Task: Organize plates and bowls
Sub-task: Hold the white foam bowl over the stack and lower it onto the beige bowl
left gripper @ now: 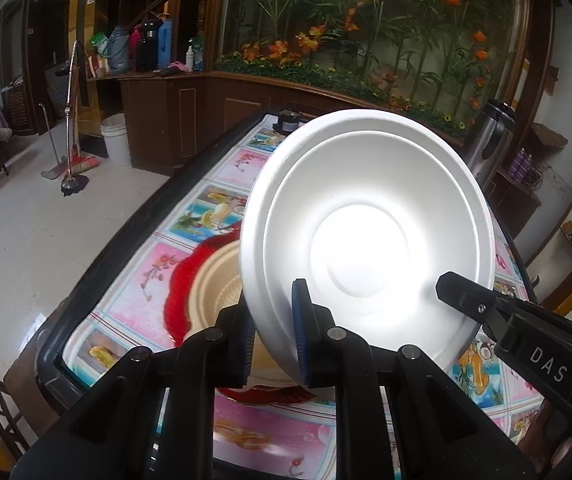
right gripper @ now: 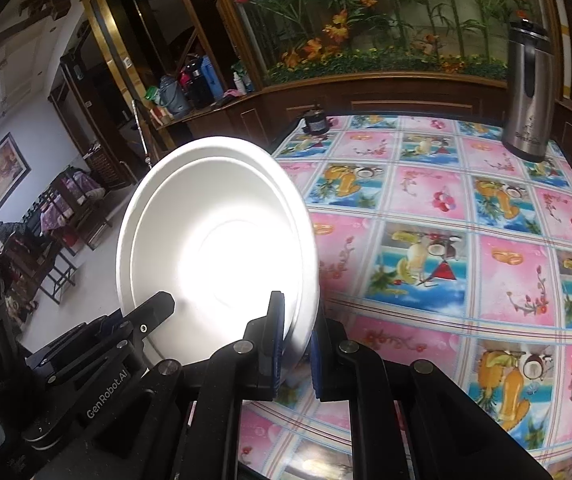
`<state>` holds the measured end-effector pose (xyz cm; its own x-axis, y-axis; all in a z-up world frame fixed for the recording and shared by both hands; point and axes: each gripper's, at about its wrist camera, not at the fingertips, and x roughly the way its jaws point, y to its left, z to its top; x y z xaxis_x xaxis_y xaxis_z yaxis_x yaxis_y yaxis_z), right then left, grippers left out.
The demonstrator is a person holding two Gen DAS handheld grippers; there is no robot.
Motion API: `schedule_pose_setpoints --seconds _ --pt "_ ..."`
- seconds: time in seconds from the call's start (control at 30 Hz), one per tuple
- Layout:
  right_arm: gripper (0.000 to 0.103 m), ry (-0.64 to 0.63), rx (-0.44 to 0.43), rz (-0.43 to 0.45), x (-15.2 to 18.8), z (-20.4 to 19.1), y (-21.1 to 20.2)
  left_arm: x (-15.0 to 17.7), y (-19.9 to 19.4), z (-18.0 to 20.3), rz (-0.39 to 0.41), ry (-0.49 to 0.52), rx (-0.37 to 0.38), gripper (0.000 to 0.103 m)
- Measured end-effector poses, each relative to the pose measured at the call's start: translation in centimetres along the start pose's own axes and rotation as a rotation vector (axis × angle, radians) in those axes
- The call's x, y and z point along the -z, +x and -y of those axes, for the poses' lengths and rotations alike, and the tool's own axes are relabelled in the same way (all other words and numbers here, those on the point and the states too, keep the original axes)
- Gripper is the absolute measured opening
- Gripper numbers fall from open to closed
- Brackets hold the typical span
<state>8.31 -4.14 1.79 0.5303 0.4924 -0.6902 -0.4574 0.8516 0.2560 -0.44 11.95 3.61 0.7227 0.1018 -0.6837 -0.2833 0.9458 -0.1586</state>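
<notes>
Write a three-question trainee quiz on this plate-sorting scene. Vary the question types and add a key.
1. True or false: both claws grip the rim of the same white bowl.
2. What lies on the red plate under the lifted bowl? A) a tan bowl B) a metal flask C) a bucket
3. Fill in: the steel flask stands ____ on the table, apart from the bowl.

Key: 1 true: left claw and right claw pinch it. 2 A: tan bowl. 3 upright.

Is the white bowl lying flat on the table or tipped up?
Tipped up: the white bowl is off the table, inside facing the cameras, rim pinched by left gripper and right gripper.
</notes>
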Motion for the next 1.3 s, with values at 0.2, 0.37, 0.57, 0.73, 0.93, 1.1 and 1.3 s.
schedule_pose_setpoints --seconds 0.2,0.37,0.57,0.73,0.93,1.1,1.3 --pt "0.010 -0.021 -0.038 -0.016 -1.0 -1.7 0.6 -0.4 -0.5 -1.3 0.002 -0.020 -0.006 0.015" --pt "0.010 -0.025 -0.061 -0.046 -1.1 -2.3 1.8 -0.5 -0.1 -2.6 -0.014 -0.041 -0.020 0.015" --pt "0.011 -0.035 -0.065 -0.077 -0.9 -3.1 3.0 -0.4 0.8 -3.1 -0.041 -0.046 -0.023 0.015" --pt "0.011 -0.047 -0.053 -0.089 -0.6 -3.5 3.5 0.0 1.2 -3.2 -0.058 -0.046 -0.027 0.015" --pt "0.011 -0.054 -0.048 -0.097 -0.5 -4.0 3.6 0.1 1.2 -3.3 -0.066 -0.044 -0.028 0.015" --pt "0.011 -0.053 -0.046 -0.105 -0.4 -3.9 3.8 0.0 1.4 -3.3 -0.071 -0.039 -0.029 0.015" --pt "0.011 -0.054 -0.046 -0.110 -0.2 -4.0 4.0 0.1 1.5 -3.4 -0.076 -0.037 -0.030 0.015"
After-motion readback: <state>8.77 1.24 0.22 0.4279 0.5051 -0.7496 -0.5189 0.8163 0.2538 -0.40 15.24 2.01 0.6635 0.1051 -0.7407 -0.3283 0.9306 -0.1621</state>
